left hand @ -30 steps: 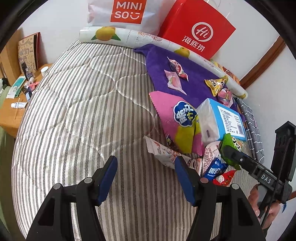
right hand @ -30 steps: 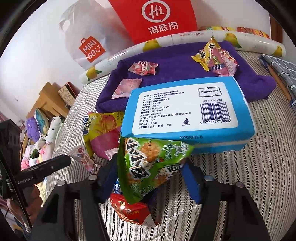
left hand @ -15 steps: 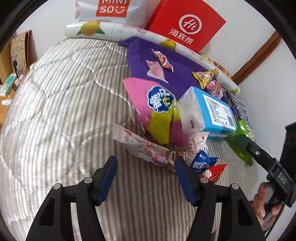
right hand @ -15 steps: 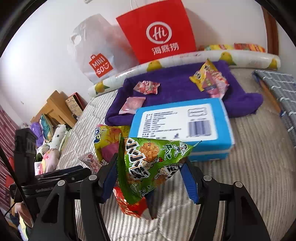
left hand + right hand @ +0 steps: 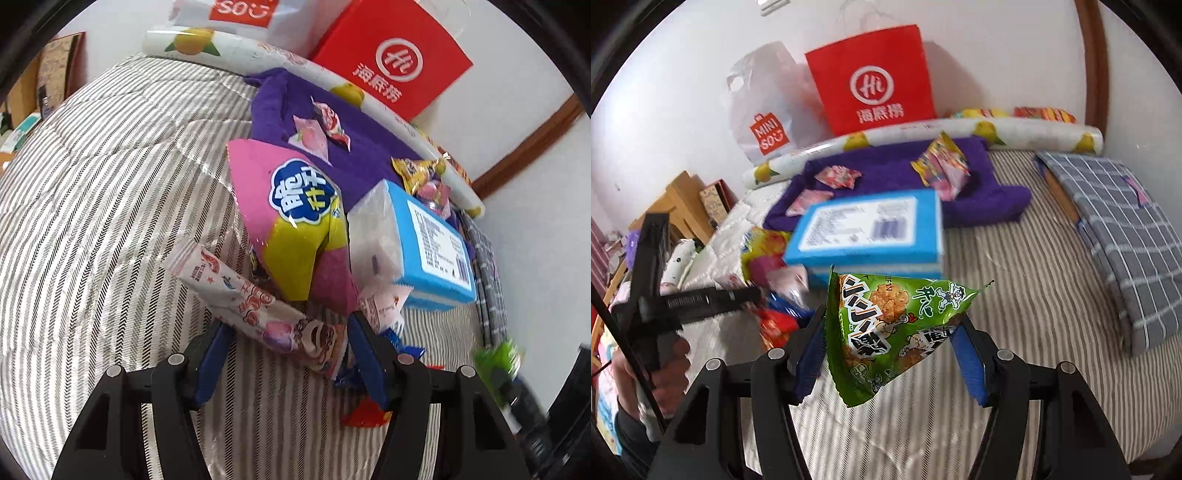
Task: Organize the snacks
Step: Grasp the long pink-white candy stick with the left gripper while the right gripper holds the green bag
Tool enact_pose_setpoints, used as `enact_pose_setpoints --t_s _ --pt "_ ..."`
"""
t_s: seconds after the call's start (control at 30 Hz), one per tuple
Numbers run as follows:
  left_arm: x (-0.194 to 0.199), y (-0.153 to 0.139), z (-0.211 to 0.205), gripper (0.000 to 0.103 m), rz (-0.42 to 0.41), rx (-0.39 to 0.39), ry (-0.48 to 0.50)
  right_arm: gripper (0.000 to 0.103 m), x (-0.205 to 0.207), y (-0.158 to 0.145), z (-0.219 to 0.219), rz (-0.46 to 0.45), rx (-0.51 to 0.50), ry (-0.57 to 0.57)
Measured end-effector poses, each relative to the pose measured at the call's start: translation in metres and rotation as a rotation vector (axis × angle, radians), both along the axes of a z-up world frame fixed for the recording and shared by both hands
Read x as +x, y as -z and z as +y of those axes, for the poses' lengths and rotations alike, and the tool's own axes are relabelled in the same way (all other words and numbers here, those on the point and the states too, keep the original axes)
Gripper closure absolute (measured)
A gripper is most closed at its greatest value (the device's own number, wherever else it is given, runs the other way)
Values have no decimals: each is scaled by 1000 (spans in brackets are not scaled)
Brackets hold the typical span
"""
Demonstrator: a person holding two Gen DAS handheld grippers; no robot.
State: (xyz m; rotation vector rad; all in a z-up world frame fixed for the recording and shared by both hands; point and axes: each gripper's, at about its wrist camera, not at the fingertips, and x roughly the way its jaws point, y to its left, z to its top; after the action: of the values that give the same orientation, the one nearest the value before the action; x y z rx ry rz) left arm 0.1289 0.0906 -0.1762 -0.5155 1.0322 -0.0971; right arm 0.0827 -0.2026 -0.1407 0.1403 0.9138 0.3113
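Note:
On the striped bed, my left gripper hangs low over a snack pile. A long white wafer packet lies between its blue fingers; the jaws are closing, and the pads do not press it. Behind it sit a pink-and-yellow chip bag and small blue and red packets. My right gripper is shut on a green snack bag, held above the bedding. The left gripper shows in the right wrist view, with a hand on its handle.
A blue tissue pack lies behind the pile. Beyond it, a purple towel holds several small snack packets. A red paper bag and a white Miniso bag lean on the wall. A grey checked cloth lies at right.
My left gripper came forward and down, so the white packet now lies between its fingers. My right gripper carried the green bag up and away from the tissue pack.

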Motion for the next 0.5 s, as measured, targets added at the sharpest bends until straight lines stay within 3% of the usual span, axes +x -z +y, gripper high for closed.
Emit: enact_pose_setpoints --t_s 0.2,0.33,0.5 --pt "2 2 -6 64 4 7 -16 40 -13 27 -9 67 22 7" --pt "0 3 -6 74 14 -28 -6 40 -18 29 -12 69 17 12" --pt "-9 1 -3 76 31 -59 -6 40 -22 20 -13 48 13 18"
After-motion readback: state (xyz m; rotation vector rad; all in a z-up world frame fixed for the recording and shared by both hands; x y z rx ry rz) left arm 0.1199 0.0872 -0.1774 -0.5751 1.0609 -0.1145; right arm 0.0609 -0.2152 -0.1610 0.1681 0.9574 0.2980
